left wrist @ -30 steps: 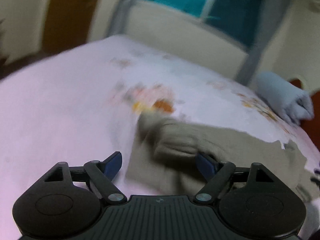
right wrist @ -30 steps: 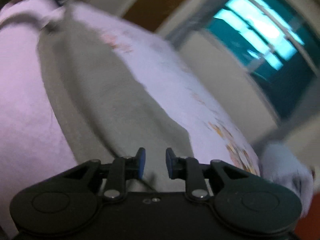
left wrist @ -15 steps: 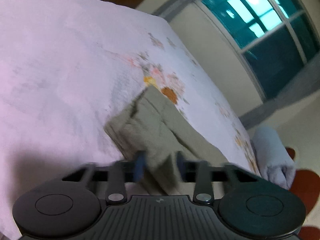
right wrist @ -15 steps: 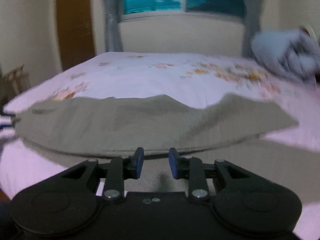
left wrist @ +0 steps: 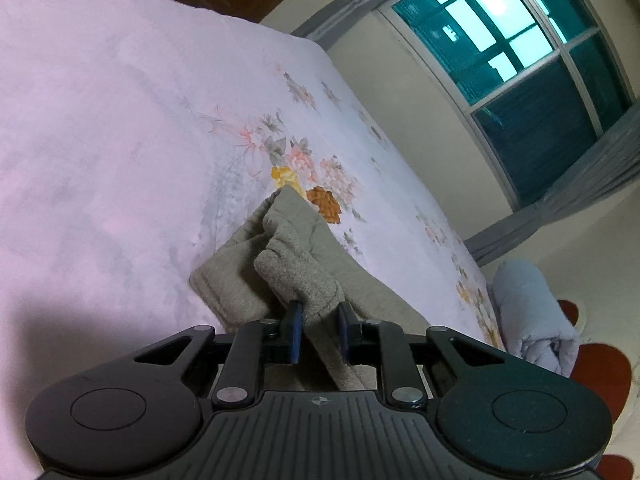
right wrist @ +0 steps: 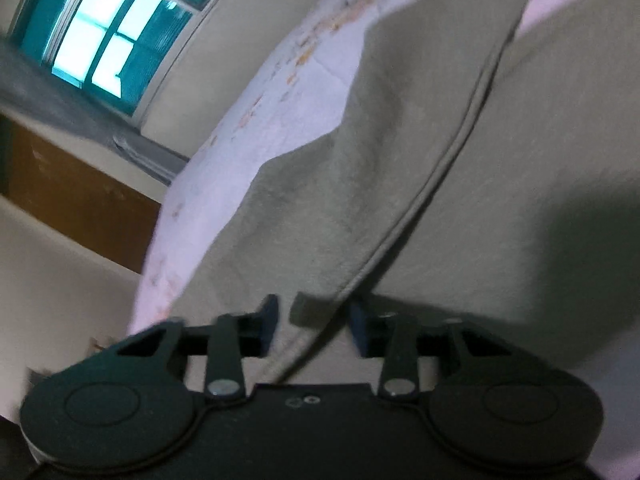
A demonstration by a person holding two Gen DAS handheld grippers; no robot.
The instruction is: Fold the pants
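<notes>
Olive-grey pants (left wrist: pixel 280 264) lie on a pink flowered bedspread (left wrist: pixel 100 128). In the left wrist view my left gripper (left wrist: pixel 319 332) is shut on a bunched fold of the pants near their end and holds it just above the bed. In the right wrist view the pants (right wrist: pixel 400 168) fill most of the frame, with a long seam running diagonally. My right gripper (right wrist: pixel 313 322) has its jaws apart, with the pants' edge lying between the fingers.
A rolled light-blue blanket (left wrist: pixel 532 312) lies at the far right end of the bed. A window (left wrist: pixel 512 32) with grey curtains is behind the bed. A brown door (right wrist: pixel 72 188) stands in the wall beside it.
My left gripper closed on a fold of the pants. My right gripper swung round over the pants and its jaws opened wider.
</notes>
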